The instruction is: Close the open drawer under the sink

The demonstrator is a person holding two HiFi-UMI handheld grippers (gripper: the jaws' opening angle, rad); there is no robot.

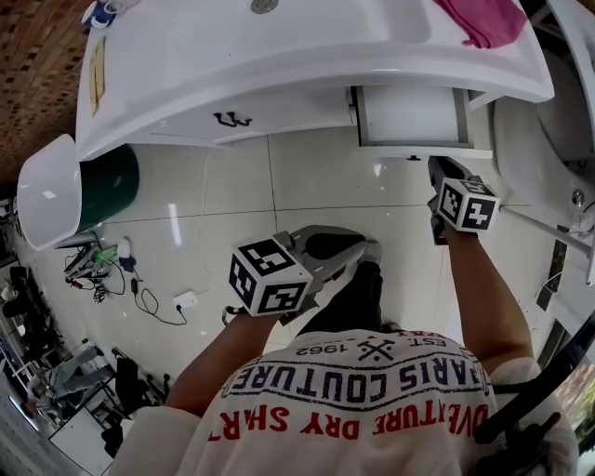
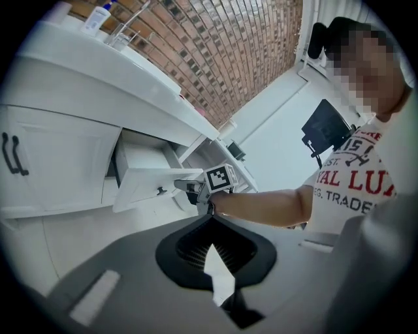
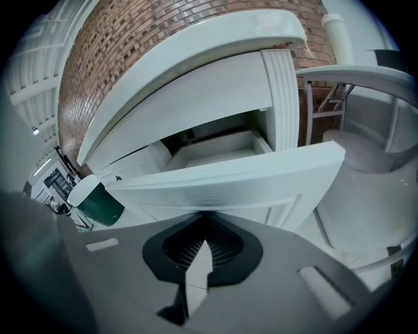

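a white sink (image 1: pixel 279 37) set in a white counter (image 1: pixel 167 84) is seen from steeply above, its basin cut off by the top edge of the head view. under the counter's right part the drawer (image 1: pixel 414 116) stands pulled out over a pale tiled floor (image 1: pixel 232 204); its back is hidden beneath the counter's rim, and a small dark knob (image 1: pixel 411 158) is seen on its front panel. the right gripper (image 1: pixel 439 167) is held at arm's length just below that front panel, near the knob; whether it touches the panel cannot be told. in the right gripper view, the right gripper (image 3: pixel 199 215) is shown with its jaws brought together and nothing between them, and the drawer (image 3: pixel 228 176) fills the space right above the tips. the left gripper (image 1: pixel 358 249) is kept back near the person's body, well apart from the drawer. in the left gripper view, the left gripper (image 2: pixel 210 222) is likewise drawn together and nothing is held in it, while the drawer (image 2: pixel 153 182) and the right gripper (image 2: pixel 189 188) are seen farther off. a pink cloth (image 1: pixel 483 19) lies on the counter's right end, partly cut off by the frame. a green bin (image 1: pixel 107 186) with a white lid stands by the counter's left end, and cables (image 1: pixel 139 293) lie on the floor, too small to make out.
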